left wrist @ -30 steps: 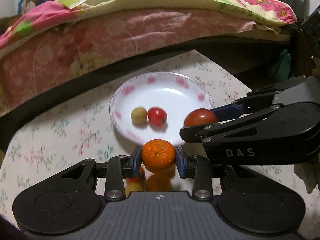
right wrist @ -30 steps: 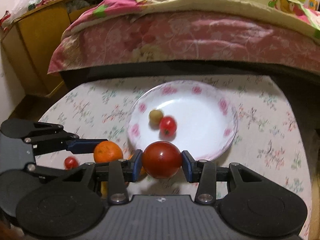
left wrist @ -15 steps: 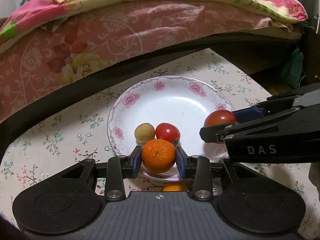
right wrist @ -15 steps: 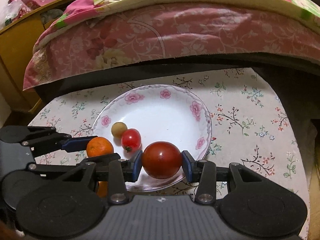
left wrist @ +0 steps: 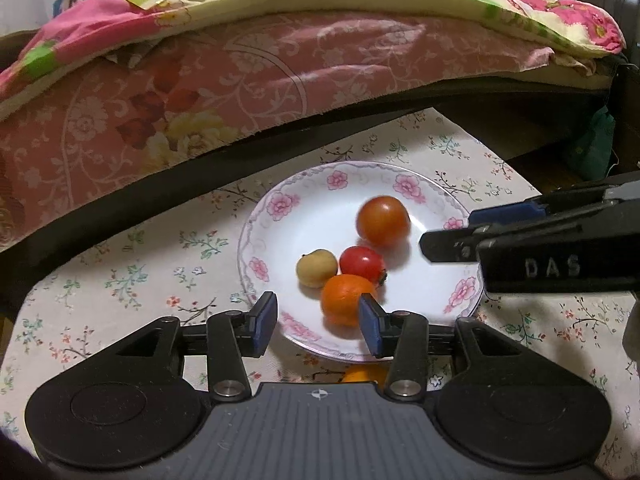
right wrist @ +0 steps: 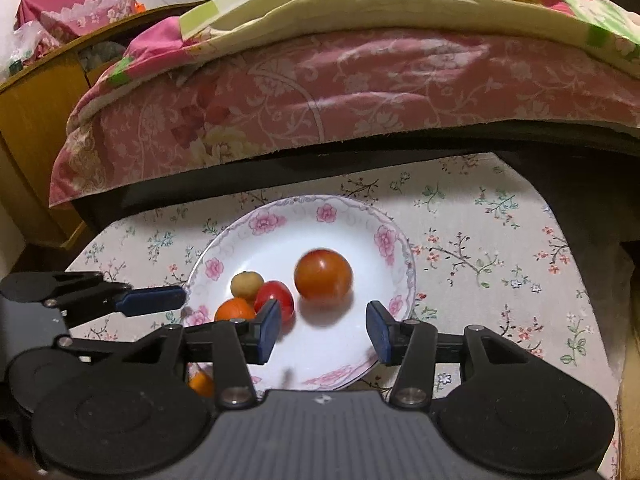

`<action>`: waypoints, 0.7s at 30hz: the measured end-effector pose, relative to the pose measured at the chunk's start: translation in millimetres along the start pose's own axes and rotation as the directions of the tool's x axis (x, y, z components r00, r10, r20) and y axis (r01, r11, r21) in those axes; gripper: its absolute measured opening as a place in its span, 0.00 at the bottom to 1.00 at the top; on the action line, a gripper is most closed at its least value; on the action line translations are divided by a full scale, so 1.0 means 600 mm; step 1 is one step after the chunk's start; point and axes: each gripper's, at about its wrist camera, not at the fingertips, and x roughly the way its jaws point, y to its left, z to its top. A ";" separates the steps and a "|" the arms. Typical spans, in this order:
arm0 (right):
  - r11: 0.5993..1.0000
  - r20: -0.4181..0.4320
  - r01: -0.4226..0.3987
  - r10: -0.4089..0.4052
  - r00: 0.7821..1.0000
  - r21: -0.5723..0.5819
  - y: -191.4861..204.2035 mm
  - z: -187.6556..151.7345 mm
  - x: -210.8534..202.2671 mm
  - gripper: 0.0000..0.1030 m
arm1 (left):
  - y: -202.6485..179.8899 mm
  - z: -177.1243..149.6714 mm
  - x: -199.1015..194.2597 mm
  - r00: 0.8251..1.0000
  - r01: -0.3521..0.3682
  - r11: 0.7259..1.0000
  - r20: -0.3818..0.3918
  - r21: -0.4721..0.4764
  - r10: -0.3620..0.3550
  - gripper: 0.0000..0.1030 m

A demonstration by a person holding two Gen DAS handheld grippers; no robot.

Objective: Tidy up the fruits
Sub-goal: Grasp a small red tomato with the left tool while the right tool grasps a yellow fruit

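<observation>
Both grippers hang over the white floral-rimmed ceramic plate (left wrist: 280, 204). The left gripper (left wrist: 318, 322) has just been opening; its blue pads stand apart and empty, the round orange mandarin (left wrist: 344, 294) lying in the plate beyond them. The right gripper (right wrist: 323, 332) has likewise been opening, empty, with the big red tomato (right wrist: 323, 275) lying free on the plate

Free room about the plate (right wrist: 400, 240). Its far half lies bare; four fruits crowd its near-left part, the large tomato (right wrist: 323, 275) standing apart toward the centre. Tablecloth (right wrist: 480, 248) right of the plate is unobstructed. The bed edge (right wrist: 320, 148) overhangs just behind the plate. Both grippers flank its near rim.
</observation>
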 end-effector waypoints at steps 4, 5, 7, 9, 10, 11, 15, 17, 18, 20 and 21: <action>1.000 0.015 0.000 -0.001 1.000 0.014 0.000 0.003 -0.009 0.39 | 0.012 -0.003 -0.018 1.000 -0.011 1.000 -0.004 -0.009 0.011 0.53; 1.000 0.018 -0.001 0.001 1.000 0.013 0.002 0.003 -0.012 0.39 | 0.016 -0.004 -0.024 1.000 -0.011 1.000 -0.004 -0.013 0.011 0.54; 1.000 0.018 -0.012 0.012 1.000 0.007 0.007 0.001 -0.018 0.39 | 0.023 -0.008 -0.034 1.000 -0.011 1.000 -0.007 -0.023 0.011 0.55; 1.000 0.019 -0.017 0.017 1.000 -0.004 0.014 -0.003 -0.023 0.39 | 0.029 -0.014 -0.045 1.000 -0.008 1.000 -0.011 -0.030 0.008 0.55; 1.000 0.014 -0.022 0.022 1.000 -0.009 0.018 -0.005 -0.024 0.39 | 0.030 -0.018 -0.051 1.000 -0.009 1.000 -0.013 -0.030 0.008 0.55; 1.000 0.010 -0.025 0.025 1.000 -0.012 0.021 -0.007 -0.026 0.39 | 0.031 -0.022 -0.056 1.000 -0.011 1.000 -0.015 -0.029 0.010 0.55; 0.999 -0.002 -0.036 0.036 0.999 -0.023 0.037 -0.017 -0.033 0.40 | 0.041 -0.040 -0.075 1.000 -0.012 0.999 -0.024 -0.044 0.011 0.56; 0.999 -0.005 -0.040 0.040 0.999 -0.024 0.043 -0.021 -0.036 0.40 | 0.046 -0.048 -0.082 0.999 -0.008 0.998 -0.033 -0.056 0.006 0.56; 0.999 -0.008 -0.042 0.042 0.999 -0.026 0.047 -0.023 -0.038 0.40 | 0.047 -0.051 -0.085 0.999 -0.008 0.998 -0.035 -0.058 0.006 0.56; 0.999 -0.011 -0.045 0.045 0.999 -0.029 0.054 -0.026 -0.042 0.40 | 0.051 -0.057 -0.093 0.999 -0.010 0.998 -0.039 -0.059 0.008 0.57; 0.998 -0.015 -0.049 0.049 0.999 -0.028 0.057 -0.029 -0.043 0.40 | 0.053 -0.060 -0.096 0.999 -0.010 0.998 -0.043 -0.059 0.007 0.57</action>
